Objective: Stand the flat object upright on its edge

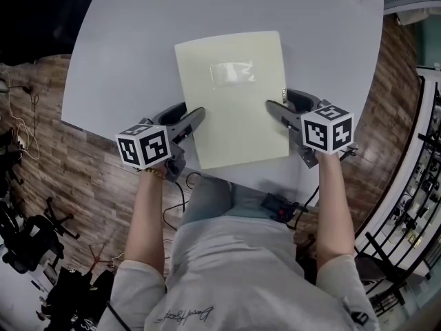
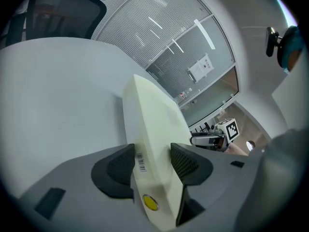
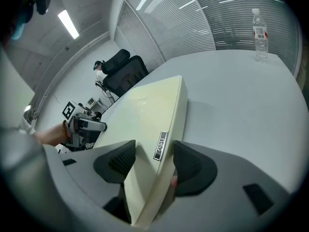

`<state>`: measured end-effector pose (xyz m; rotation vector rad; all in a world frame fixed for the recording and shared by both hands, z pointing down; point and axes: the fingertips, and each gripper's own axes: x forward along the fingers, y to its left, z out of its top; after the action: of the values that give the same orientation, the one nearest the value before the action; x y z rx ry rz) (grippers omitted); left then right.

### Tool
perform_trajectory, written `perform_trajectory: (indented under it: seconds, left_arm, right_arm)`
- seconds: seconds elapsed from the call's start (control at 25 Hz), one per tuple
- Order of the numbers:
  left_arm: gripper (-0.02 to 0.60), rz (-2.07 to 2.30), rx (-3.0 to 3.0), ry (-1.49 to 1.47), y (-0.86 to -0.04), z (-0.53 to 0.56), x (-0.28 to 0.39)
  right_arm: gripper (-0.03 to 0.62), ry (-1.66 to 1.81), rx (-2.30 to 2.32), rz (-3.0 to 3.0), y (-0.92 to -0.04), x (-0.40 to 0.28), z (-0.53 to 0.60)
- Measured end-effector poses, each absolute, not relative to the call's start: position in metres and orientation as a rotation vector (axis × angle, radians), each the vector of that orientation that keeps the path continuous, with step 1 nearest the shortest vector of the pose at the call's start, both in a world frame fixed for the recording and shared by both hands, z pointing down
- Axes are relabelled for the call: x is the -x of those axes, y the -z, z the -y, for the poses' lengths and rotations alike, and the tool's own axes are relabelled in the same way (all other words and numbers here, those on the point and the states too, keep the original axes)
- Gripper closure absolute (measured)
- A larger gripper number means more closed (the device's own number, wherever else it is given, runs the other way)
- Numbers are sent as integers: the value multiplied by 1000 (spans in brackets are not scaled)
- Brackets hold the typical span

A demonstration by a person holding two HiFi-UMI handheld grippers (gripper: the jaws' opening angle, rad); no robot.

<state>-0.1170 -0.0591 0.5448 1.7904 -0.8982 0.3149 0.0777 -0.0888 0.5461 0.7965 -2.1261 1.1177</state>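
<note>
Left edge: my left gripper [image 2: 152,161] has the near-left corner of the folder [image 1: 234,102] between its jaws. Both pads look pressed against it, one right beside a barcode sticker [image 2: 140,162], so I read this side as gripped.

Centre: the pale cream folder lies flat on the round grey worktop [image 1: 138,47], towards my near side, with a clear pocket [image 1: 233,73] on its top face. No edge looks raised from overhead.

Right edge: my right gripper [image 3: 154,158] straddles the folder's right edge with its jaws wide. One pad lies against the top face, while the other seems a sliver clear of the edge, beside a small dark label [image 3: 161,145]. I judge this side unclamped.

Far right: a water bottle [image 3: 260,30] stands well apart from the work.

Step in hand: I am taking hold on both sides, and the tilt up has not begun.

Next move: the right jaws need to close until both pads bear on the folder. Both hands then turn together so the folder pivots onto one long edge. That edge should stay planted on the worktop and back from the near rim, which lies close.
</note>
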Motion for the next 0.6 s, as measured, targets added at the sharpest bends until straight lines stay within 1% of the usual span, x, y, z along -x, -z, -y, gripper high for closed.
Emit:
perform_trajectory:
  seconds: [0.6]
  left_arm:
    - [341, 908, -1934, -275, -500, 92, 112]
  right_arm:
    - [338, -994, -911, 2220, -505, -86, 112]
